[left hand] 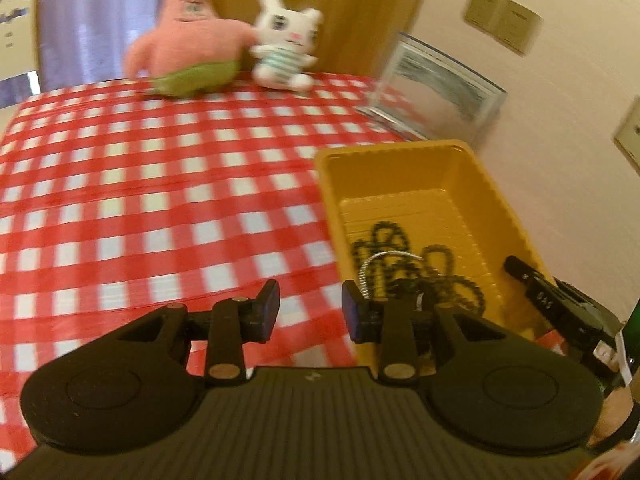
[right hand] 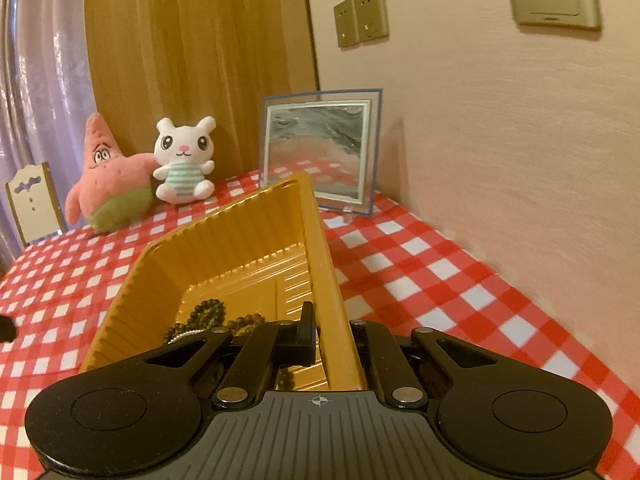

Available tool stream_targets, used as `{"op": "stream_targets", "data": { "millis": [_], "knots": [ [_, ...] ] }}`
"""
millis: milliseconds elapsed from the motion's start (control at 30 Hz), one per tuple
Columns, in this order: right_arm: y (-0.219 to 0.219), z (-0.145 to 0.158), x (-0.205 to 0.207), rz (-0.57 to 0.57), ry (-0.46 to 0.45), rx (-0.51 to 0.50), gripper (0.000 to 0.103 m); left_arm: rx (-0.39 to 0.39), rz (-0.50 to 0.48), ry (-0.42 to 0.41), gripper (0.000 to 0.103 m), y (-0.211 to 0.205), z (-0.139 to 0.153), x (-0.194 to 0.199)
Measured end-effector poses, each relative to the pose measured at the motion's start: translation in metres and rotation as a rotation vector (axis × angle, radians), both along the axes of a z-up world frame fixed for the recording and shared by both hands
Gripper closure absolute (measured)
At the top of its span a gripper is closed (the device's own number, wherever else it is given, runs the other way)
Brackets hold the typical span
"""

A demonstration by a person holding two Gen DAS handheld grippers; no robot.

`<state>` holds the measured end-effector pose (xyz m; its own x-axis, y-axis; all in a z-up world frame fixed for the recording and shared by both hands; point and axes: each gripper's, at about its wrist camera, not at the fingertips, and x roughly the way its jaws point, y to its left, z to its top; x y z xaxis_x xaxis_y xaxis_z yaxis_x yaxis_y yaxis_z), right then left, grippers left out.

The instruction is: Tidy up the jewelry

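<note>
A yellow plastic tray (left hand: 400,150) stands on the red-checked tablecloth by the wall. In it lie dark bead strings (left hand: 384,236) and a silver coil bangle (left hand: 390,258). My left gripper (left hand: 311,300) is open and holds nothing; it hangs over the cloth at the tray's near left corner, its right finger in front of the left wall. My right gripper (right hand: 332,332) is shut on the right wall of the tray (right hand: 224,248), one finger inside and one outside, and the beads (right hand: 208,312) lie just left of it. The right gripper (left hand: 520,270) also shows in the left wrist view.
A pink star plush (left hand: 188,48) and a white bunny plush (left hand: 286,48) sit at the table's far edge. A framed sand picture (left hand: 436,88) stands behind the tray. The wall (right hand: 500,160) runs close along the right. Checked cloth (left hand: 140,200) stretches left of the tray.
</note>
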<state>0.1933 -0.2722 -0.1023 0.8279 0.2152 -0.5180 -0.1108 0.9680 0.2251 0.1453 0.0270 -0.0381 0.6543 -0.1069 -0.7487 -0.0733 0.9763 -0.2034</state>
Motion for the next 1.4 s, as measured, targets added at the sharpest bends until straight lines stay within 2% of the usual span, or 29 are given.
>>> {"op": "stream_targets", "data": {
  "millis": [267,500,667,733,767,833,867,900,967,1200,1367,1400],
  "knots": [
    [0.021,-0.005,0.032,0.059,-0.003,0.032,0.098,0.035,0.131,0.012,0.073,0.034,0.0,-0.016],
    [0.036,-0.014,0.057,0.105,0.006,0.064,0.098,0.055,0.185,0.025,0.073,0.043,-0.002,-0.029],
    [0.031,-0.024,0.072,0.114,0.056,0.093,0.095,0.074,0.203,0.034,0.073,0.038,-0.003,-0.04],
    [0.027,-0.028,0.076,0.133,0.091,0.098,0.094,0.081,0.213,0.038,0.069,0.037,-0.004,-0.045],
    [0.022,-0.029,0.077,0.148,0.105,0.122,0.09,0.087,0.22,0.038,0.068,0.036,-0.003,-0.048],
    [0.012,-0.032,0.077,0.161,0.121,0.171,0.073,0.094,0.229,0.037,0.066,0.034,-0.002,-0.052],
    [0.007,-0.03,0.074,0.14,0.1,0.176,0.047,0.097,0.234,0.038,0.065,0.033,-0.002,-0.055],
    [0.001,-0.027,0.069,0.116,0.067,0.185,0.027,0.1,0.24,0.04,0.063,0.033,-0.001,-0.057],
    [-0.01,-0.02,0.063,0.106,0.035,0.206,0.023,0.112,0.251,0.039,0.061,0.029,0.0,-0.064],
    [-0.04,0.007,0.034,0.129,0.054,0.192,0.023,0.205,0.259,0.033,0.048,0.001,0.008,-0.086],
    [-0.035,0.032,0.001,0.237,0.071,0.136,0.023,0.244,0.266,0.012,0.034,-0.02,0.021,-0.103],
    [-0.03,0.036,-0.006,0.259,0.076,0.12,0.023,0.25,0.269,0.008,0.026,-0.023,0.024,-0.105]
  ]
}}
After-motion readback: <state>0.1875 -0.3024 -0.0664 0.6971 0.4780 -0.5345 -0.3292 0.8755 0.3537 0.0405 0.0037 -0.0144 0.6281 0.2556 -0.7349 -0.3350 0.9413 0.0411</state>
